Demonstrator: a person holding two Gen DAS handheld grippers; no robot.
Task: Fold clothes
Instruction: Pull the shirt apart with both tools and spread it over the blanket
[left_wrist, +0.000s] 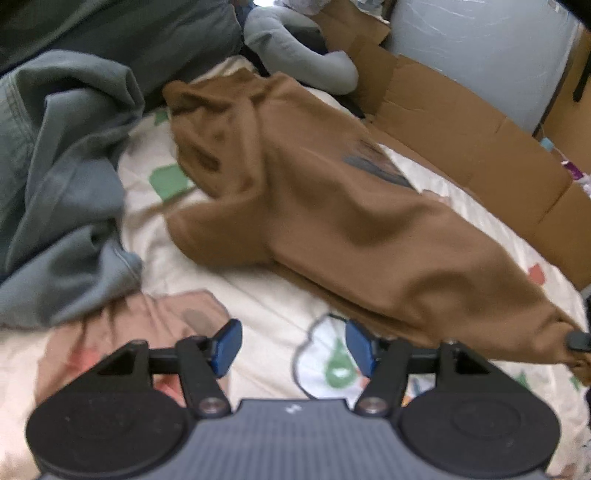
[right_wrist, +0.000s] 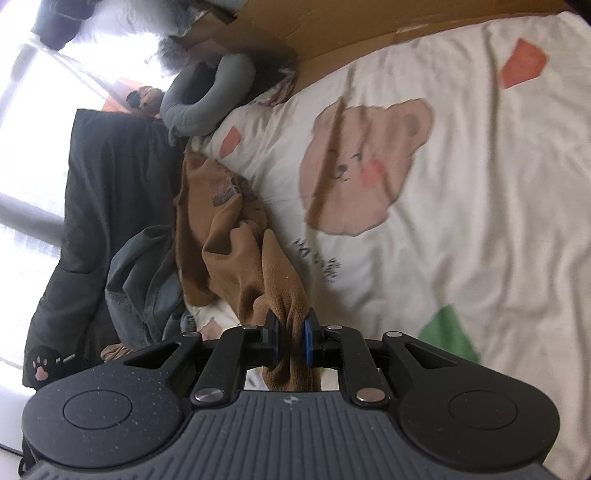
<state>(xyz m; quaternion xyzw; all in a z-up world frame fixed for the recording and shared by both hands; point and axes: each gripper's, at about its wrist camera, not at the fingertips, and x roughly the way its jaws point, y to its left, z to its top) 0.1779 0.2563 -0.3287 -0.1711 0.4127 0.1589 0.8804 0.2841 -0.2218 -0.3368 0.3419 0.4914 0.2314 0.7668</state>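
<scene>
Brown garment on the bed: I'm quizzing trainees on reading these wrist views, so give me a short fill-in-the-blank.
1. The right gripper is shut on the ____ garment.
2. The left gripper has its jaws ____, with nothing between them.
3. The bedsheet shows a printed ____ face.

Missing words: brown; open; bear

Cream bedsheet (right_wrist: 480, 184) printed with a bear face, red and green patches, spread across most of the right wrist view. Flattened cardboard (left_wrist: 461, 122) along the bed's edge toward 2 o'clock in the left wrist view. Pale grey-blue wall (left_wrist: 480, 48) behind it at 1 o'clock. Bright window (right_wrist: 33, 122) at 9 o'clock, daylight washing out the glass.
</scene>
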